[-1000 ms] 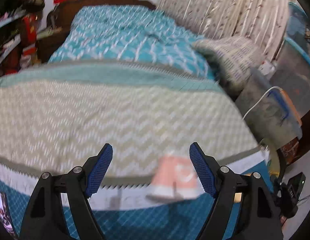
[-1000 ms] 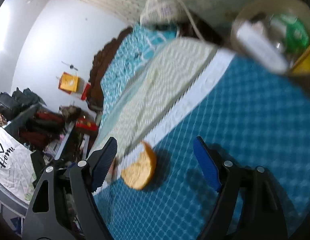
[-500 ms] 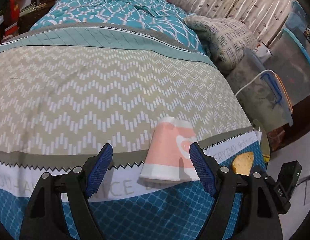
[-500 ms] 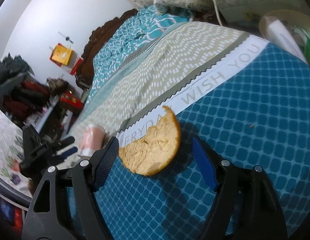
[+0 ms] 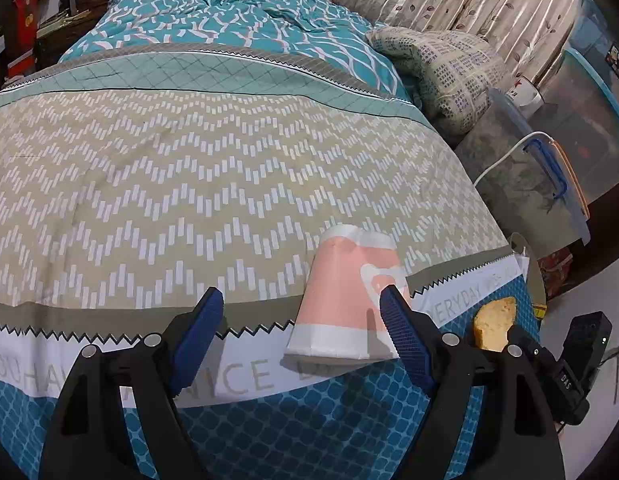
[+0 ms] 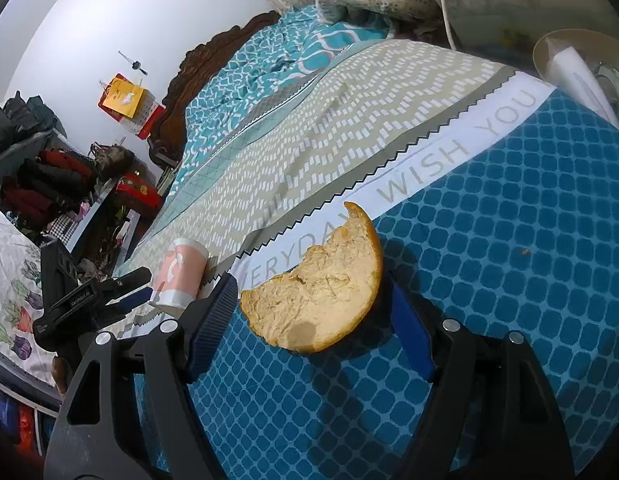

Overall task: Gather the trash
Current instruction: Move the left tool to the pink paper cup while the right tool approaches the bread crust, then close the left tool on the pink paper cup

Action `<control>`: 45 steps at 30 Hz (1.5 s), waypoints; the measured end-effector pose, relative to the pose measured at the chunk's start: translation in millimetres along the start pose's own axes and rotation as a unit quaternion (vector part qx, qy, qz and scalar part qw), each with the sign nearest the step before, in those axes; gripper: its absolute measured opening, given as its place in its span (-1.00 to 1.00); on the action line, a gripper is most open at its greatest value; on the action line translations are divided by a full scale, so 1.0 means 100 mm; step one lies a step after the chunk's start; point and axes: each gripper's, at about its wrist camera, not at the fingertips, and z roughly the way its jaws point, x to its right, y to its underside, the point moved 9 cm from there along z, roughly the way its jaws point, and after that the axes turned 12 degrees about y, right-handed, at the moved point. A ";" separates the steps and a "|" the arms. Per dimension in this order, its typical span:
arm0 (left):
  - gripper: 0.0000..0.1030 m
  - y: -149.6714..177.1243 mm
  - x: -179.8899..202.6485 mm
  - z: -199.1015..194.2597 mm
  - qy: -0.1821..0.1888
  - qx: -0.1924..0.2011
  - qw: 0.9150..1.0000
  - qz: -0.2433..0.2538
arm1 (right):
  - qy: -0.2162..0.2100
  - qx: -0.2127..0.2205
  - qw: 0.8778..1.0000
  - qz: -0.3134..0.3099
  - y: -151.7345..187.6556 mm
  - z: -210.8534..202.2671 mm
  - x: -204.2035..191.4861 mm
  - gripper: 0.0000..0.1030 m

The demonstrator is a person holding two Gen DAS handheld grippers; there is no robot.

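A pink and white paper cup (image 5: pixel 345 300) lies on its side on the bed cover, just ahead of my open left gripper (image 5: pixel 301 332), close to the right finger. It also shows in the right wrist view (image 6: pixel 181 276). A bitten piece of bread (image 6: pixel 321 300) lies on the blue part of the cover, between the open jaws of my right gripper (image 6: pixel 309 312). The bread shows in the left wrist view (image 5: pixel 495 322) too, with the right gripper's body beside it.
A round bin (image 6: pixel 581 64) holding trash stands off the bed's corner. A folded blanket (image 5: pixel 441 76) and plastic storage boxes (image 5: pixel 541 184) line the right side. Cluttered shelves (image 6: pixel 49 184) stand at the left wall. The bed (image 5: pixel 189 160) stretches ahead.
Both grippers have closed in on their items: the cup now sits nearer the left fingers, and the bread has come between the right fingers. Both stay open.
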 end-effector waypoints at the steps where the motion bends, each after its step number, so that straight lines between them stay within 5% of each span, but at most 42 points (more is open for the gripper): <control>1: 0.49 0.00 0.00 0.00 -0.001 0.001 1.000 0.001 | -0.001 -0.001 1.000 -0.001 0.00 0.00 -0.01 0.46; 36: 0.55 0.01 0.17 0.07 0.030 -0.018 0.999 0.021 | -0.019 -0.020 0.999 -0.042 0.05 0.18 -0.21 0.45; 45: 0.55 0.02 0.17 0.13 0.035 -0.025 0.999 0.023 | -0.022 -0.028 0.998 -0.050 0.03 0.23 -0.21 0.31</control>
